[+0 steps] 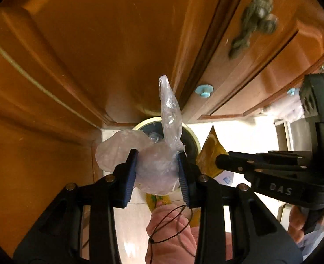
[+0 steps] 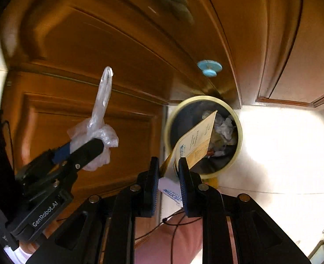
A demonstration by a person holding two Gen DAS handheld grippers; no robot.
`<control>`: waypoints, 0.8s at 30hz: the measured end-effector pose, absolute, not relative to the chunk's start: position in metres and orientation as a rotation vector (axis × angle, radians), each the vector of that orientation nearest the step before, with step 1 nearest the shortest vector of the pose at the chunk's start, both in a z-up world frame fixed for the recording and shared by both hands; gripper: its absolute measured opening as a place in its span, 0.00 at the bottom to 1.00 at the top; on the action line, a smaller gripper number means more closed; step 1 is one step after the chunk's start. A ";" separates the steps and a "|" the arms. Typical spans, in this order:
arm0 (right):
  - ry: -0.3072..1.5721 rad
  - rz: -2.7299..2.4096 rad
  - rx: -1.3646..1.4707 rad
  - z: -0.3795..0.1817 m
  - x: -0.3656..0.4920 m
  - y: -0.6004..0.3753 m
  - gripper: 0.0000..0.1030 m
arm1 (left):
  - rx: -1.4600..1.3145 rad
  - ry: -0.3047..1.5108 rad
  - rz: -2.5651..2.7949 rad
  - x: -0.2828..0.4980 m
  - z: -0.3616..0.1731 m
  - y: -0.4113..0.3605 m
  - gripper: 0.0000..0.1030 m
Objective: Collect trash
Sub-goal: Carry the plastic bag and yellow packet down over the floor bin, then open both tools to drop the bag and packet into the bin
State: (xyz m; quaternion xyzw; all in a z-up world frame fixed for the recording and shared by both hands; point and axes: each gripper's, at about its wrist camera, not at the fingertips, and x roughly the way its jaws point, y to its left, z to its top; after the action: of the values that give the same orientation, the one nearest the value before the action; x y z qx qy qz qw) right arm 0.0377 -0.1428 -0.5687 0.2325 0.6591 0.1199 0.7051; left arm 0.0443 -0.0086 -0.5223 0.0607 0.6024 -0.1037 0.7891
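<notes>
Progress: both pieces picked up, neither dropped yet; I judge only the release over the bin is left | bin [image 2: 239, 129] on floor by cabinet [image 2: 95, 44], holds crumpled paper and scraps | left jaws [image 1: 157, 165] clamp plastic bag [image 1: 155, 167] | right jaws [image 2: 168, 176] clenched on yellow packet [image 2: 197, 140], over bin mouth

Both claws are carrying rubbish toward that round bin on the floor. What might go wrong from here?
The yellow packet in the right claw is pinched only at one end, so it could slip or catch the trash bin rim. The loose plastic bag in the left claw may drift and land on the floor beside the bin.
</notes>
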 end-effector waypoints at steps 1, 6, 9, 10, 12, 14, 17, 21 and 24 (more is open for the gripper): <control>1.468 0.263 0.525 -0.581 0.040 -0.143 0.17 | 0.143 1.308 -0.238 0.047 -0.532 -0.010 0.35; 1.509 0.259 0.530 -0.614 0.044 -0.145 0.40 | 0.197 1.341 -0.306 0.055 -0.558 -0.025 0.58; 1.494 0.229 0.494 -0.616 0.040 -0.150 0.54 | 0.194 1.379 -0.311 0.058 -0.570 -0.025 0.60; 1.495 0.231 0.488 -0.616 0.039 -0.150 0.54 | 0.188 1.393 -0.308 0.059 -0.573 -0.024 0.60; 1.494 0.226 0.484 -0.614 0.037 -0.153 0.54 | 0.171 1.411 -0.317 0.058 -0.578 -0.024 0.60; 1.492 0.223 0.486 -0.611 0.036 -0.156 0.54 | 0.159 1.419 -0.326 0.057 -0.577 -0.025 0.60; 1.485 0.220 0.491 -0.604 0.035 -0.161 0.54 | 0.163 1.429 -0.334 0.058 -0.572 -0.029 0.60; 1.472 0.208 0.466 -0.595 0.032 -0.165 0.54 | 0.163 1.432 -0.342 0.056 -0.555 -0.032 0.60; 1.468 0.186 0.450 -0.590 0.030 -0.166 0.54 | 0.164 1.423 -0.348 0.056 -0.534 -0.037 0.60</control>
State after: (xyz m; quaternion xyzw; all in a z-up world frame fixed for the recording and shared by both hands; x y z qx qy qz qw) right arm 0.0298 -0.1657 -0.5895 0.2032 0.6630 0.0839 0.7156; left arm 0.0556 -0.0367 -0.5342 0.0749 0.6488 -0.1586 0.7405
